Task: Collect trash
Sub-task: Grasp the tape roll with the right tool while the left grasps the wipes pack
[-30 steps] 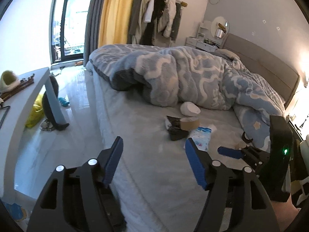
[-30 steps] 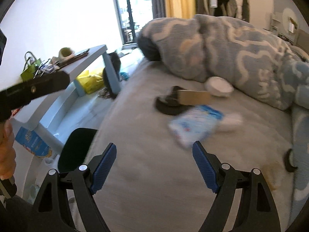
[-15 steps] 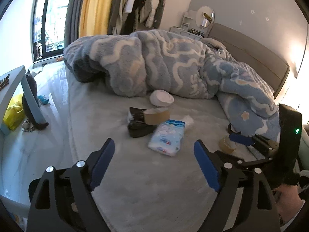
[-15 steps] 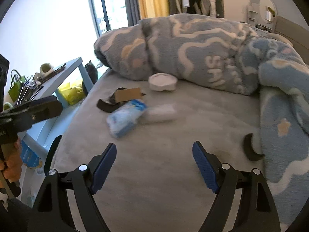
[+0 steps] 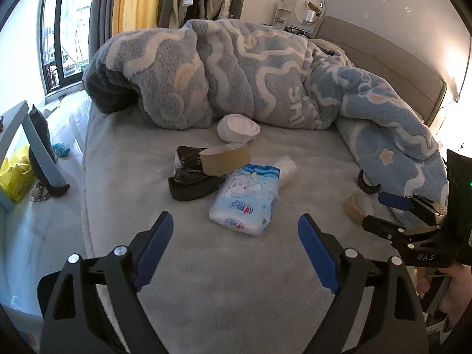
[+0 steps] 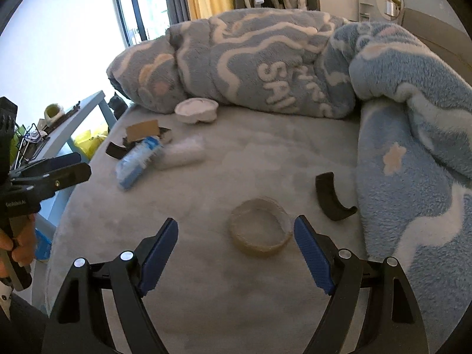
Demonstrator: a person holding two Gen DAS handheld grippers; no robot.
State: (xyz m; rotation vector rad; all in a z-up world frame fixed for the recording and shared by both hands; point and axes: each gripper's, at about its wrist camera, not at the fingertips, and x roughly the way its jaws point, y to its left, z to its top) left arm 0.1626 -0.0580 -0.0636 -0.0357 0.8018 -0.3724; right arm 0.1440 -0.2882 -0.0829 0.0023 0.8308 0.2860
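Trash lies on the grey bed (image 5: pixel 206 280). In the left wrist view a blue-and-white tissue pack (image 5: pixel 246 199) sits just ahead of my open left gripper (image 5: pixel 236 242), with a brown cardboard ring (image 5: pixel 225 159) on black pieces (image 5: pixel 191 183) and a white crumpled bowl (image 5: pixel 238 127) beyond. In the right wrist view my open right gripper (image 6: pixel 236 242) hovers just short of a tape roll (image 6: pixel 259 227). A black curved piece (image 6: pixel 332 199) lies to its right. The tissue pack (image 6: pixel 137 162) and a clear wrapper (image 6: pixel 183 153) lie at far left.
A rolled blue fleece blanket (image 5: pixel 236 73) covers the back and right of the bed. A grey desk (image 6: pixel 59 135) and a yellow bag (image 5: pixel 14 177) stand on the floor to the left. A headboard (image 5: pixel 383 65) is at back right.
Both grippers have moved in over the bed. The left gripper now faces the tissue pack closely. The right gripper has swung right and now sits by the tape roll.
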